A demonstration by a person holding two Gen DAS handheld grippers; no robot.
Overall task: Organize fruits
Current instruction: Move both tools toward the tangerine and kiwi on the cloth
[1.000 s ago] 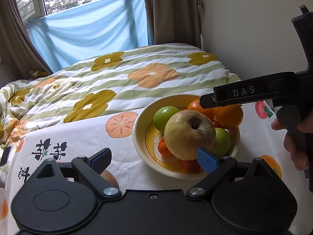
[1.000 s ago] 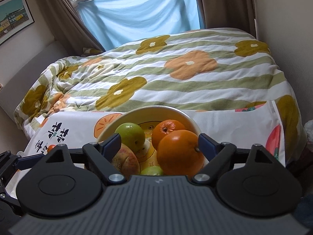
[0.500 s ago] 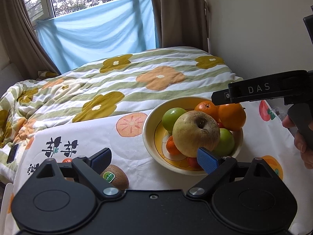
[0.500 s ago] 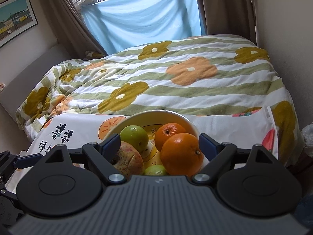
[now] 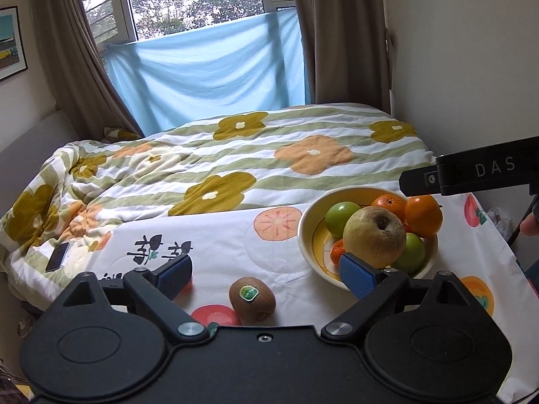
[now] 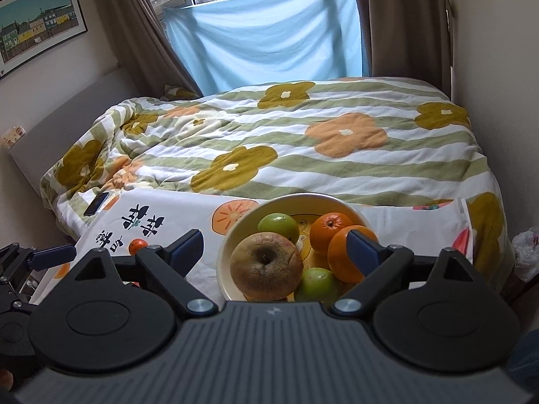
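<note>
A cream bowl (image 5: 305, 235) (image 6: 224, 252) on the cloth-covered table holds a big brownish apple (image 5: 374, 237) (image 6: 266, 266), green apples (image 5: 340, 213), oranges (image 5: 422, 215) (image 6: 347, 254) and small fruits. A kiwi (image 5: 252, 299) with a sticker lies on the cloth left of the bowl. A small tangerine (image 6: 138, 245) lies further left. My left gripper (image 5: 266, 274) is open and empty, above the kiwi. My right gripper (image 6: 274, 247) is open and empty above the bowl; it also shows in the left wrist view (image 5: 471, 171).
The table cloth (image 5: 235, 245) has fruit prints. Behind it is a bed with a flowered quilt (image 5: 235, 158); a phone (image 5: 57, 256) lies on its left edge. A wall stands close on the right. Curtains and a window are at the back.
Both grippers have pulled back and up from the bowl. The kiwi has come into the left wrist view. The fruit in the bowl has not moved.
</note>
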